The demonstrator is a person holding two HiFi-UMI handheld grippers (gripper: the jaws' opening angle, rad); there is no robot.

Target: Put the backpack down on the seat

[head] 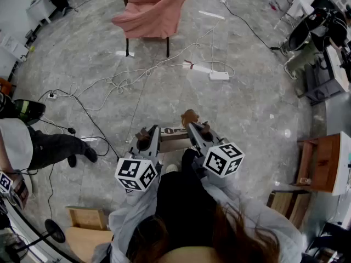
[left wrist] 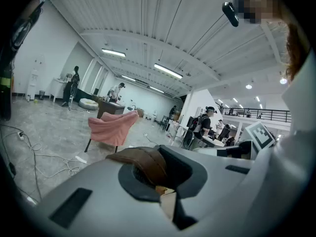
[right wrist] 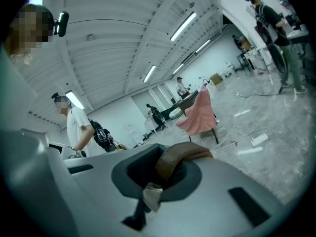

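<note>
Grey marbled floor (head: 258, 108), pink-draped chair (head: 155, 10) standing on it, white cables (head: 123, 80) (loosely tangled), power strip (head: 219, 76)

Grey marbled floor (head: 258, 108) strewn with cables (head: 118, 81); strip lights (left wrist: 168, 71) on white ceiling (left wrist: 123, 14)

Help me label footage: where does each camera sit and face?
Head view: on the head, looking steeply down at the floor; hair, sleeves, left gripper and right gripper show.
Left gripper view: on that gripper, looking along its jaws, shut on a brown strap.
Right gripper view: likewise, jaws shut on a brown strap.
All three share the pink chair.
</note>
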